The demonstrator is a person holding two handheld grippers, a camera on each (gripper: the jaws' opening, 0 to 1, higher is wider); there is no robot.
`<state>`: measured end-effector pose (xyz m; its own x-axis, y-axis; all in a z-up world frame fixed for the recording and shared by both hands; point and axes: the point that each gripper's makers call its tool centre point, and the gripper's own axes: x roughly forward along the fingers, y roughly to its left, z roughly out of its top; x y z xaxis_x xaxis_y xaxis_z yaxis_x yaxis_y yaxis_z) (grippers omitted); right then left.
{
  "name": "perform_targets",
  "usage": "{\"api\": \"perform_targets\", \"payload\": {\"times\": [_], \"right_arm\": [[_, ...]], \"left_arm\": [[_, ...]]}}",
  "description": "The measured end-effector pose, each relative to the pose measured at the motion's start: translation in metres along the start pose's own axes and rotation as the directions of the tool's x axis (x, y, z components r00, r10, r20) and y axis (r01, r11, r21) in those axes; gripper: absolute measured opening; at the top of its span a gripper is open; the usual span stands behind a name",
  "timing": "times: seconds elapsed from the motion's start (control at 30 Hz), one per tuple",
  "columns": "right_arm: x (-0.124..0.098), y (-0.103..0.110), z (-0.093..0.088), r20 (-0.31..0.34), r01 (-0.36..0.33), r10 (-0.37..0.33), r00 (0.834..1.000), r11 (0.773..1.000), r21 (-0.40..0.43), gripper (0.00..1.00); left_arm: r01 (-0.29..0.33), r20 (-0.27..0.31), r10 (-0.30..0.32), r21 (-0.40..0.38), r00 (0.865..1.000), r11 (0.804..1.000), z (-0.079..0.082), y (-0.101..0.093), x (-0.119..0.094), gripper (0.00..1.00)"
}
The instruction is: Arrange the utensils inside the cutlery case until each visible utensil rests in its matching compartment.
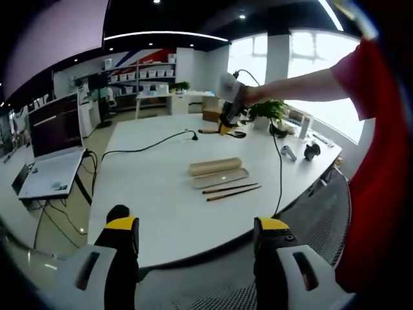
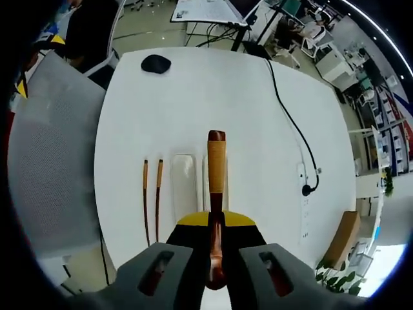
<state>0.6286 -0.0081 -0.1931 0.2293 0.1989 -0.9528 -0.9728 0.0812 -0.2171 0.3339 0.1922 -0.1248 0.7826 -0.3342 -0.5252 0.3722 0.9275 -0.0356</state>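
Observation:
On the white table lie a rolled tan cutlery case, a flat pale tray beside it and two brown chopsticks. My left gripper stands open near the table's front edge, with nothing between its jaws. A person's arm holds my right gripper high over the far side. In the right gripper view, my right gripper is shut on a brown spoon, which hangs over the pale tray. The chopsticks lie left of that tray.
A black cable runs across the table to a power strip. A black mouse sits near one edge, and potted plants stand at the far side. A grey mesh chair stands beside the table.

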Motion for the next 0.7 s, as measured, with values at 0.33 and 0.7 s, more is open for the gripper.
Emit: {"api": "perform_targets", "payload": {"times": [0.33,0.7], "right_arm": [[0.005,-0.013,0.0,0.011,-0.016,0.016,1.0,0.999,0.038,0.01],[0.023,-0.013,-0.006,0.001,-0.013,0.013,1.0,0.999,0.038,0.01]], "left_arm": [[0.002,0.0,-0.002,0.002,1.0,1.0,0.002,0.001,0.002,0.74],[0.0,-0.008,0.0,-0.005,1.0,1.0,-0.004,0.005,0.001,0.74]]}}
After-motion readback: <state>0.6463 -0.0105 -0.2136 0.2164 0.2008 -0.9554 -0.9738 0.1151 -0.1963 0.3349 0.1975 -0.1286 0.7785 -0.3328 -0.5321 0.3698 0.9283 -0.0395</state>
